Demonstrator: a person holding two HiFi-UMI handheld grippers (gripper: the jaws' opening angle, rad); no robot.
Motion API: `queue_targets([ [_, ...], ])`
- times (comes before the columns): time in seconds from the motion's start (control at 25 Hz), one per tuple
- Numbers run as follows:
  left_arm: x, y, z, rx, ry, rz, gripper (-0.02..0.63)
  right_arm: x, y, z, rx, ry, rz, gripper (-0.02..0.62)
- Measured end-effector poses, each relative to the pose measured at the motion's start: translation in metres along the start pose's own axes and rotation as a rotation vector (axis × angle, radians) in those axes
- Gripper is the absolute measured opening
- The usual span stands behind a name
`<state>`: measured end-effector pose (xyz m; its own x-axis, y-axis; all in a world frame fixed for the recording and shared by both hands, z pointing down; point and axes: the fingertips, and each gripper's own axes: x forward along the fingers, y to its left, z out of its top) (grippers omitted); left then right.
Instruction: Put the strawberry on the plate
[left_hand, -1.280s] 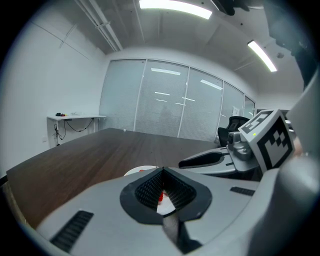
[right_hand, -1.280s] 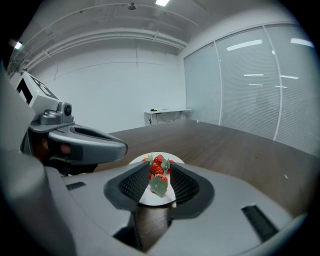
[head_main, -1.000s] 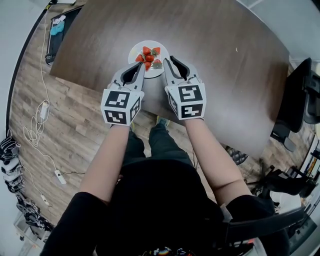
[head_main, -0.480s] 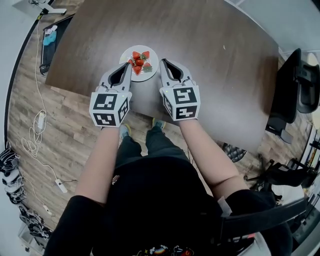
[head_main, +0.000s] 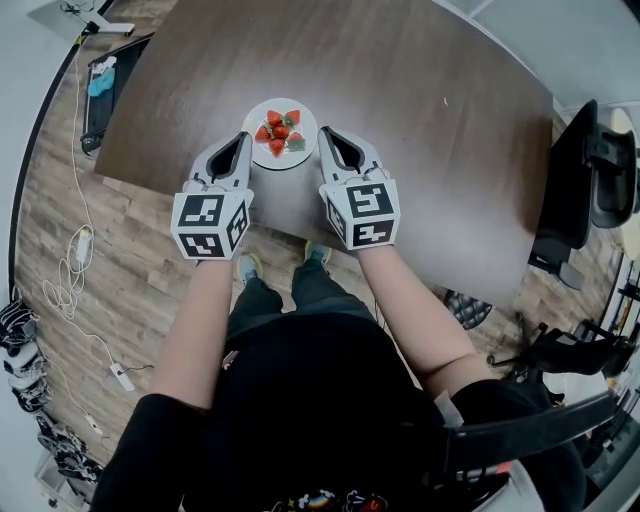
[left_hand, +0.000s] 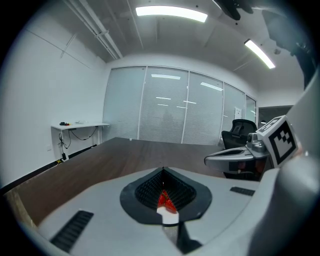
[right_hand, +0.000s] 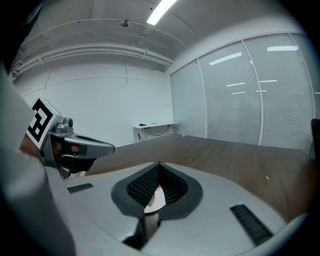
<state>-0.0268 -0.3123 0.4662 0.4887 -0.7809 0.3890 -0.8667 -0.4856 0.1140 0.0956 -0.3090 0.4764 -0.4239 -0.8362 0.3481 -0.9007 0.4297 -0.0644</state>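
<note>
Several red strawberries are piled on a small white plate near the front edge of the dark wooden table. My left gripper is shut and empty just left of the plate. To the plate's right, my right gripper is shut too, holding nothing. Neither touches the plate. In the left gripper view, the shut left gripper shows a strawberry and the plate through its gap. In the right gripper view, the plate shows below the shut right gripper.
The table's front edge runs just under both grippers. A black office chair stands at the right end of the table. Cables and a power strip lie on the wood floor to the left.
Both grippers have drawn back from over the plate toward me and now flank it. The strawberries stay on the plate.
</note>
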Motion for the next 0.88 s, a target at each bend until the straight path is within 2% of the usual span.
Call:
queue_targets([
  [0.88, 0.016, 0.001, 0.0, -0.007, 0.003, -0.016, 0.005, 0.012, -0.005, -0.003, 0.04, 0.008, 0.01, 0.006],
])
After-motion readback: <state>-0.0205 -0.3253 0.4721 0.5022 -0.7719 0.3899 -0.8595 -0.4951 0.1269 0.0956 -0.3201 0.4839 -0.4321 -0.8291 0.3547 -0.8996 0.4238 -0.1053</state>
